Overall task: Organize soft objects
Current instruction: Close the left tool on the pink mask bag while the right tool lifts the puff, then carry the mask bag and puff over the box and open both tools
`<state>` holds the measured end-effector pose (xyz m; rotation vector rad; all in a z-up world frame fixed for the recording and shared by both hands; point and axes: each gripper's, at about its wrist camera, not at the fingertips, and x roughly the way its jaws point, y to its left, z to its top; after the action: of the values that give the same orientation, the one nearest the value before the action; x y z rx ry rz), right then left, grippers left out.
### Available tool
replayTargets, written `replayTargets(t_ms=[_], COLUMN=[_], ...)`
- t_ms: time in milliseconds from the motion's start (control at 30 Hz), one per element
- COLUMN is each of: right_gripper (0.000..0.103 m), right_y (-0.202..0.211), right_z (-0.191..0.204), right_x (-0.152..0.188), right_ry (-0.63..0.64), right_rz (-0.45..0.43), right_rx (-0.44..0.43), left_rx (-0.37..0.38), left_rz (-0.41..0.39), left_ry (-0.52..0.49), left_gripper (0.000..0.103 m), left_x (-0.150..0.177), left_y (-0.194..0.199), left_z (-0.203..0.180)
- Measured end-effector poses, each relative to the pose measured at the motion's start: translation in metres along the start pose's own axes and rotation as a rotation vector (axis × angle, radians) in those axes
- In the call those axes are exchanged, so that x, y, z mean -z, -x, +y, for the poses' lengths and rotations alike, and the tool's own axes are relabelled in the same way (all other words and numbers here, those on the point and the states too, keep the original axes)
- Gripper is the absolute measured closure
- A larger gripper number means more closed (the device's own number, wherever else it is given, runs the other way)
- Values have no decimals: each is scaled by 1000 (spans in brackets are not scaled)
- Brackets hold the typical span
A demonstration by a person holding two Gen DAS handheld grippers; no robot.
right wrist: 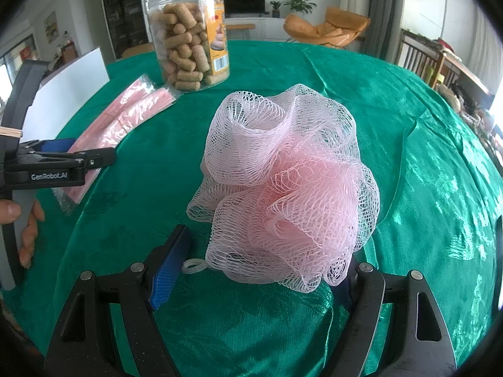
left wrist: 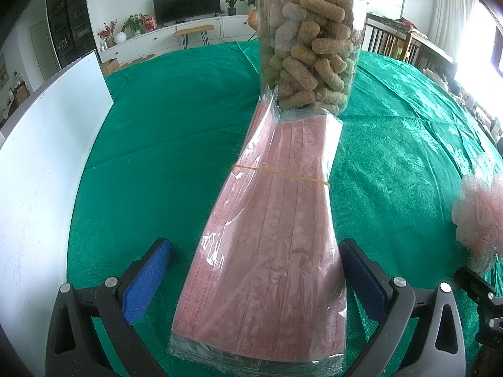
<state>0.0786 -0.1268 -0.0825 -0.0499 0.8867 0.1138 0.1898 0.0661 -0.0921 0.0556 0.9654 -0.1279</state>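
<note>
A plastic-wrapped pack of pink face masks with a yellow rubber band lies on the green tablecloth, its far end against a clear jar. My left gripper is open, its blue pads on either side of the pack's near end; the right pad looks close to or touching it. The pack also shows in the right wrist view. A pink mesh bath pouf sits on the cloth. My right gripper is open around the pouf's near side, and the pouf hides the right pad. The pouf shows at the left view's right edge.
A clear jar of tan cylindrical snacks stands behind the mask pack, also in the right wrist view. A white board stands at the table's left edge. The green tablecloth covers a round table.
</note>
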Motion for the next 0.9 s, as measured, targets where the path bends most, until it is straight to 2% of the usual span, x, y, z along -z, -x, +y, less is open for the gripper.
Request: replayTargets(t_ms=[67,100,167,300,367,400,433,467,500,533,567,700,800,867,900], right_gripper=[21,22,22,21,21,22,22,24,35,54,69,70,70,70,70], right_y=[4,8,15,28,24,17,9,1,-8,-12,-12,28,68,91,106], right_z=[-6,-14,-31,-49,-47,-44,-40,-38,-36,-36,-37,-28,3,32,59], right_x=[0,-1,-5,-28,-47,-54,-58,-60,-60,-57,-54,-58,-80,-96,-108], right_ry=[-19,-65,-168,-249,-227,-207,-186,-161,-135,-126,-134,-143,-100,-51,-7], right_rz=[19,35,57,68,116,148,175,198,211,217,224,136,68,28,5], right_rx=[-53,-107,-179,-175,-167,-171,-173,-167,-133,-88,-67,-89,-180,-245,-297], left_rx=[12,26,22,-49,-52,-34,4,31,13,5,20,180,253,265,246], left_rz=[73,146,194,176,178,177,169,158,138,111,92,27,-38,-100,-144], left_ry=[-22,-44,-75,-207,-210,-191,-161,-129,-120,-118,-104,63,149,191,213], left_gripper=[0,0,0,0,2,8,29,43,50,61,73,76,76,76,76], left_x=[-6,-12,-19,-31,-36,-38,-39,-39,-38,-37,-34,-20,-13,-9,-6], left_y=[-1,-3,-4,-7,-10,-11,-8,-6,-1,6,14,65,108,144,168], left_z=[-1,-2,-7,-26,-30,-29,-27,-24,-22,-20,-17,10,32,55,75])
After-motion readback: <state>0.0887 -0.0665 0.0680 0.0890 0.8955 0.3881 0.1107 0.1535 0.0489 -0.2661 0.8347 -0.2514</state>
